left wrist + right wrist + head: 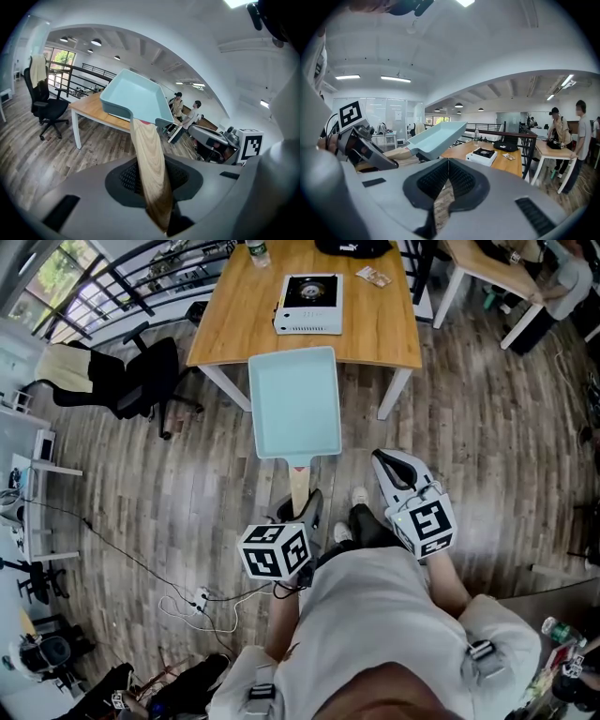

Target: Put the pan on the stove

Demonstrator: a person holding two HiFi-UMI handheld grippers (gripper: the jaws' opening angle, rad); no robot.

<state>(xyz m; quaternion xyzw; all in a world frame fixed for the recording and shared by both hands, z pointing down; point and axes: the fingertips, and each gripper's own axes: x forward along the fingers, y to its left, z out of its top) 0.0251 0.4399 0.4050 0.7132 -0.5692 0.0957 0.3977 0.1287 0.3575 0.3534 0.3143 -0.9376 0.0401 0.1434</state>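
Note:
A light blue rectangular pan (293, 401) with a wooden handle (299, 488) hangs over the wood floor, just short of the near edge of a wooden table (384, 334). My left gripper (305, 507) is shut on the handle (150, 164), and the pan (136, 98) points away from me toward the table. A white single-burner stove (309, 304) with a black top stands on the table beyond the pan. My right gripper (386, 460) hovers to the right of the handle, shut and holding nothing. In the right gripper view the pan (436, 138) is at the left and the stove (482, 156) is ahead.
A black office chair (141, 376) stands left of the table. A bottle (258, 251), a black bag (352, 247) and a small packet (373, 277) lie at the table's far end. Cables (202, 601) trail on the floor at the left. People stand by another table (543, 150) at the right.

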